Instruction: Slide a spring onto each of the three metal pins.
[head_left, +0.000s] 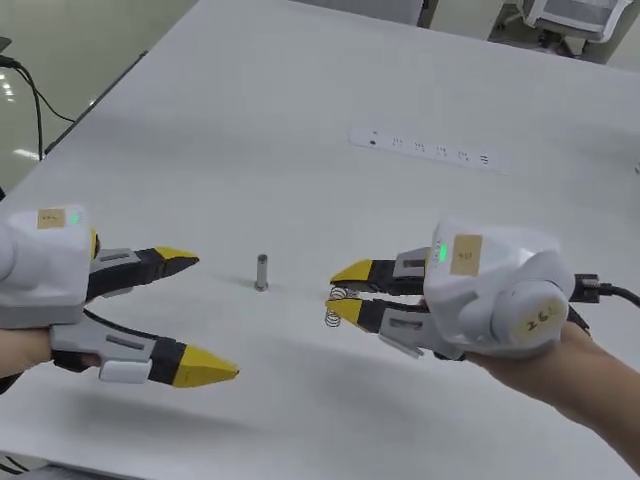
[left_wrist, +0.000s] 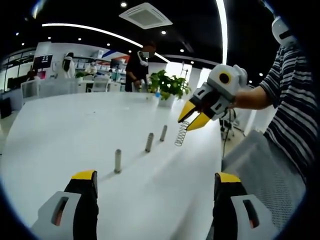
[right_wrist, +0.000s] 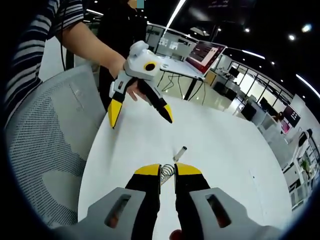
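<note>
Spring (left_wrist: 181, 134) clamped by its top coils in right gripper (head_left: 338, 292) fingers, just beside the pins (left_wrist: 149, 142), toward the surface (head_left: 300, 120) near edge. Left gripper (head_left: 210, 318) fingers apart, empty. Light and squashy, so probably best held gently near one end.

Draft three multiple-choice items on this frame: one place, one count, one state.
1. The spring is: A) on a pin; B) in the right gripper; C) on the floor.
2. Standing metal pins: A) one; B) two; C) three.
3. The left gripper is: A) open; B) shut on a pin; C) shut on the spring.
Answers: B, its jaws pinch the coil. C, the left gripper view shows three in a row. A, its jaws stand wide apart, empty.
</note>
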